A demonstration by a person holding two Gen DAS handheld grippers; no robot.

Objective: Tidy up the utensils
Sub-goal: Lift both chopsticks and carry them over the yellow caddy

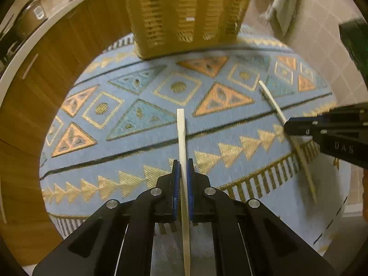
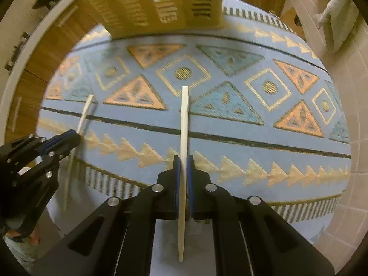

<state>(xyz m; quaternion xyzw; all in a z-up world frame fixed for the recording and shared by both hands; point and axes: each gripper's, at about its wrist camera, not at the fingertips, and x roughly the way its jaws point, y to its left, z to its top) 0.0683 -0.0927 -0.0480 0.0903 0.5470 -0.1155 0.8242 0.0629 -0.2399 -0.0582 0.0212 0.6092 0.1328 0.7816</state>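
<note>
Two pale chopsticks are held over a round table with a blue patterned cloth [image 1: 142,147]. In the left wrist view my left gripper [image 1: 183,163] is shut on one chopstick [image 1: 181,133], which runs straight up between the blue pads. At the right edge, my right gripper [image 1: 286,126] clamps the other chopstick [image 1: 272,101], which slants across the cloth's rim. The right wrist view shows the same from the other side. There my right gripper [image 2: 183,159] is shut on its chopstick [image 2: 184,115], and my left gripper [image 2: 77,135] grips the other chopstick [image 2: 86,110] at the left.
A tall slatted wicker holder [image 1: 188,11] stands at the far side of the table, also visible as the holder [image 2: 149,0] in the right wrist view. Wooden cabinets [image 1: 46,73] under a white counter curve along the left. A grey towel [image 1: 283,2] lies on the tiled floor.
</note>
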